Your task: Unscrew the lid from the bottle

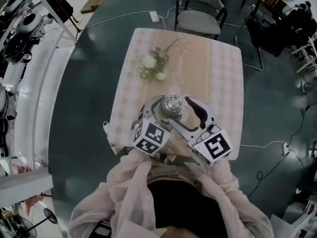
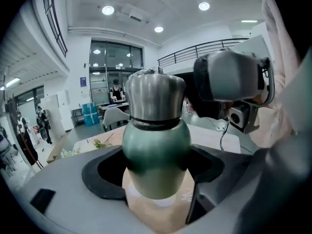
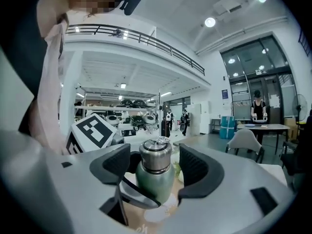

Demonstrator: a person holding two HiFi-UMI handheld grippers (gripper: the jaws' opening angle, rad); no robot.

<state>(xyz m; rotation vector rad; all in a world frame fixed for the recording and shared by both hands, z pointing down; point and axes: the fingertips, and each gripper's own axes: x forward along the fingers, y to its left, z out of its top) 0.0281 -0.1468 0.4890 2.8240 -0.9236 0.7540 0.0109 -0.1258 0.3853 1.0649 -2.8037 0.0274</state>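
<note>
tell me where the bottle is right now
In the head view the bottle stands at the table's near edge, between the left gripper and right gripper, with white flowers beyond it.

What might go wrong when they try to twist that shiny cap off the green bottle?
The right gripper stands open around the smooth steel lid; closing off-centre, it may slip. The left gripper grips only the rounded bottle, which might turn with the lid or tip.

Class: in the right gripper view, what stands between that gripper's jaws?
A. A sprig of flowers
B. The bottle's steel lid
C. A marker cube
B: the steel lid, still on the green bottle, stands between the open jaws of the right gripper.
</note>
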